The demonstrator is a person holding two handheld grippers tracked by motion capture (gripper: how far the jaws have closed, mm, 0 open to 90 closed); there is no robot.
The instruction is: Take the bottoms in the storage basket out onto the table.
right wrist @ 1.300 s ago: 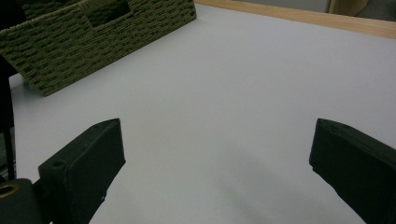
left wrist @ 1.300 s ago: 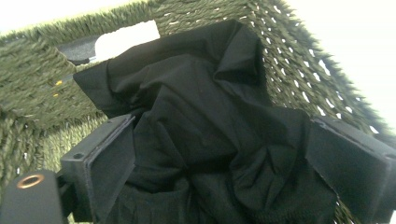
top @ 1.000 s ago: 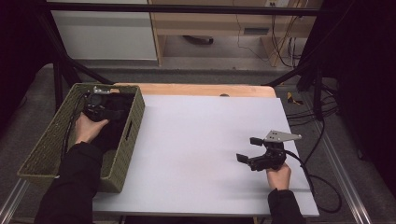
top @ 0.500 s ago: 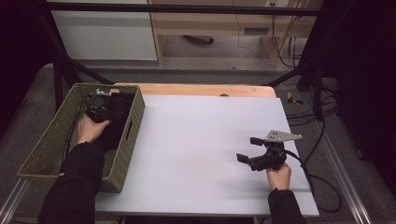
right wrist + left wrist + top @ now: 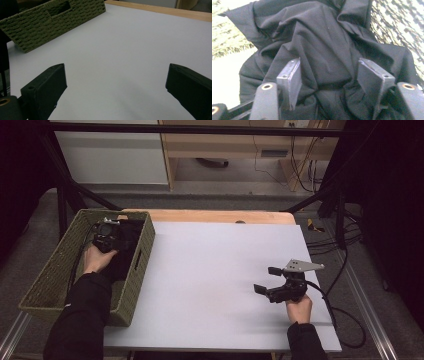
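Closing in over the last moment, the left gripper (image 5: 327, 82) has its jaws narrowed around a bunched fold of the black cloth (image 5: 324, 50), which lies between them, though they do not yet squeeze it tight. That cloth sits inside the woven green basket (image 5: 50, 280) at the left of the high view. At lower right, the right gripper (image 5: 267, 280) rests on the white table (image 5: 210, 270), jaws spread wide with nothing between them.

Person's arms in long black sleeves (image 5: 82, 315), cuffs at wrists. Left black handheld two-jaw gripper (image 5: 329, 82): flat dark-grey metal pads, screw holes in pad edges, brass-ringed bolts at jaw bases. Right black handheld two-jaw gripper (image 5: 267, 280): blocky matte-black jaws, grey three-cornered plate (image 5: 302, 266) on top, black cable (image 5: 345, 320) trailing off table edge.
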